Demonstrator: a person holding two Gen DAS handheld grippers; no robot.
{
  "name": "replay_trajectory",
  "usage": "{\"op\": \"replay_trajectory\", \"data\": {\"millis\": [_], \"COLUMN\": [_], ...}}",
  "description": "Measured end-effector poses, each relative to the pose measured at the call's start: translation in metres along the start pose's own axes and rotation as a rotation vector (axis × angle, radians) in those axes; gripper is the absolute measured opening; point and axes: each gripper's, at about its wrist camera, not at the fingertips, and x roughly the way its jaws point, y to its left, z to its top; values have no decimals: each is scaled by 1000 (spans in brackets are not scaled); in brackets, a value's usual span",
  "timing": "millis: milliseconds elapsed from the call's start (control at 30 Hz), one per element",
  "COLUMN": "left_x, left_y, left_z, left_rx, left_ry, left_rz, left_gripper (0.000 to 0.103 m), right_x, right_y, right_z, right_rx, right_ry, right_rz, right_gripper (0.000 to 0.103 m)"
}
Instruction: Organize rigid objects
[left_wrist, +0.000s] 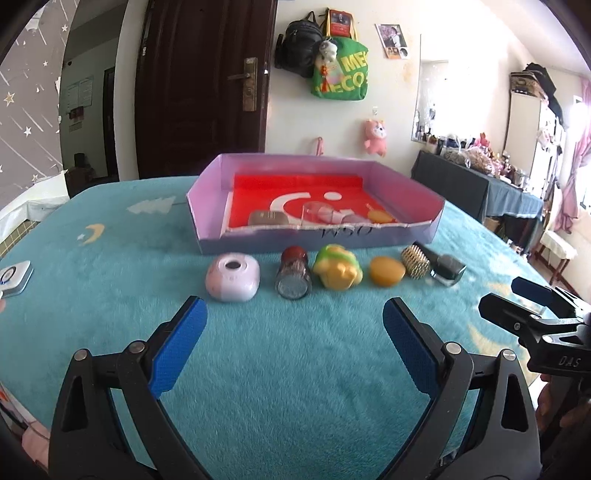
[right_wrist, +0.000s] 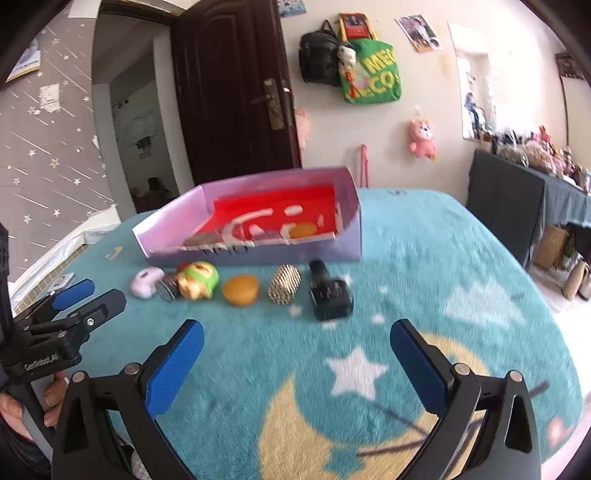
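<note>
Both my grippers hover empty over the teal blanket, short of the row of objects.

My left gripper (left_wrist: 294, 314) and right gripper (right_wrist: 296, 338) are spread wide at frame bottom. Mid-frame, the row runs pink case (left_wrist: 232, 278), glitter jar (left_wrist: 293, 277), green-yellow toy (left_wrist: 337, 271), orange puck (left_wrist: 386, 271), gold brush head (left_wrist: 415, 262), dark bottle (left_wrist: 445, 266), just before the purple box (left_wrist: 317, 238).

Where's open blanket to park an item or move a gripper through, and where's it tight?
Free: the blanket between the row of objects and both open grippers; the left stretch between the pink pod and the white device; the moon-and-star area right of the dark bottle. Crowded: the row along the box front, and the box's near edge.
</note>
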Motion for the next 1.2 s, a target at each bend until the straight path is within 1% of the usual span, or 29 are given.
{"op": "replay_trajectory", "data": {"millis": [100,233,333,433,533,767,1200], "left_x": [4,4,5,6,8,12,12], "left_y": [1,-3,-5,-3,-1,-1,4], "left_z": [-8,-18,-21,-22,-24,-28,-21], "left_rx": [-14,2,12,-2,-7,-6,-18], "left_ry": [14,9,18,25,35,52,56], "left_rz": [-1,15,20,21,21,29,42], "left_gripper": [97,97,97,97,97,97,97], "right_x": [6,10,13,15,18,25,23], "right_y": [1,7,10,11,11,9,8], "right_z": [-12,-22,-24,-26,-28,-32,-32], "right_rx": [9,-12,-22,-24,-28,-32,-32], "right_ry": [10,5,14,11,15,42,39], "right_rz": [-17,-55,-58,-69,-96,-112,-113], "right_gripper": [103,103,103,103,103,103,103]}}
